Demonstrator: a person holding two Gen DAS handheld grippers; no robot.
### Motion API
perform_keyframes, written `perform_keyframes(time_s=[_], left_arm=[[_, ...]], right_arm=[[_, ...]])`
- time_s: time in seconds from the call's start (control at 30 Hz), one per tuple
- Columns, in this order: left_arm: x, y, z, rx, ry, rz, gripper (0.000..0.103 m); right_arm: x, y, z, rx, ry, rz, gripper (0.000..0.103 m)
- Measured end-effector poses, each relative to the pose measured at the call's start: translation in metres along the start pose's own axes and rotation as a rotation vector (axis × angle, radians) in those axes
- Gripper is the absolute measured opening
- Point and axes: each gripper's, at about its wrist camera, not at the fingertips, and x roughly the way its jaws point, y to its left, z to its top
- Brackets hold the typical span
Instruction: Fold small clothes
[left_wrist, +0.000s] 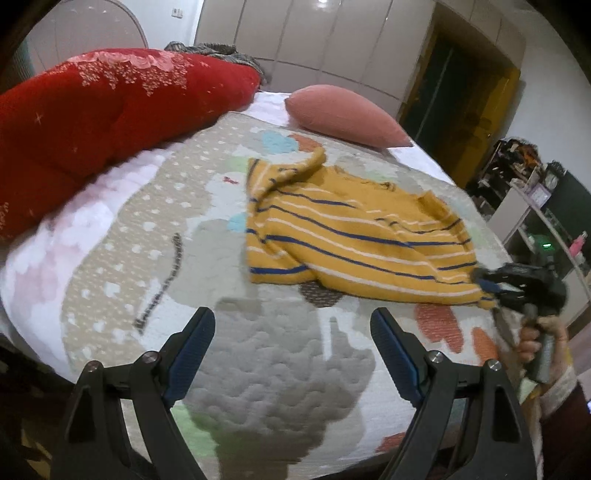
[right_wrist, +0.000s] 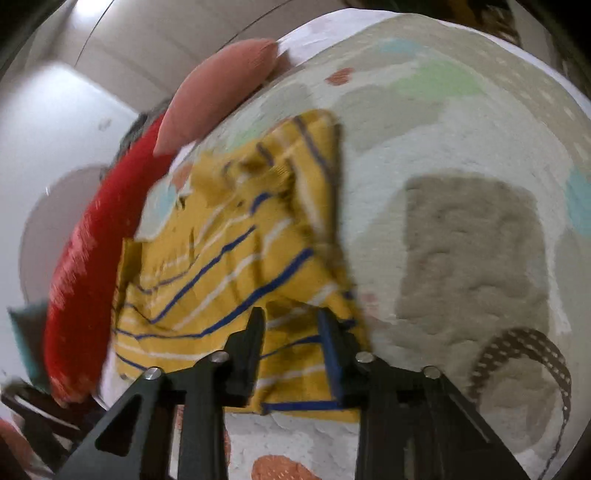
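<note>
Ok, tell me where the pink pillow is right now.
The pink pillow lies at the far end of the bed, beyond the striped yellow shirt and right of the red quilt in the left wrist view.

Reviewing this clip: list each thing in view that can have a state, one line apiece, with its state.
Left claw: open, holding nothing, above the quilt.
Right claw: shut on a corner of the striped shirt.
Yellow striped shirt: rumpled, partly folded over itself, one corner pulled by the right claw.
Patterned quilt: spread flat on the bed.
Pink pillow: lying at the bed's far end.
Red blanket: bunched along the bed's side.
</note>
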Motion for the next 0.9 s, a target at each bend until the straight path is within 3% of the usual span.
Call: perform_keyframes(time_s=[0.13,0.3,0.4,0.57,0.77,0.9], left_arm=[[0.021,0.004,0.004,0.045,0.045,0.042,0.085],[0.051,-0.011,0.013,0.116,0.06,0.019,0.085],[0.069,-0.023,0.02,0.195,0.06,0.006,0.085],[0.11,-0.009,0.027,0.275,0.127,0.143,0.085],[0.099,0.051,0.038,0.178,0.09,0.27,0.085],[0.079,0.096,0.046,0.028,0.066,0.298,0.085]], right_arm=[[-0.029,0.016,-0.007,-0.093,-0.066,-0.096,0.045],[-0.055,0.041,-0.029,-0.198,-0.112,-0.087,0.045],[-0.056,0.047,-0.045,-0.193,-0.111,-0.097,0.045],[-0.06,0.036,-0.074,-0.117,-0.118,-0.059,0.045],[-0.078,0.009,-0.085,-0.07,-0.14,-0.107,0.047],[-0.085,0.012,-0.08,-0.07,-0.155,-0.102,0.047]])
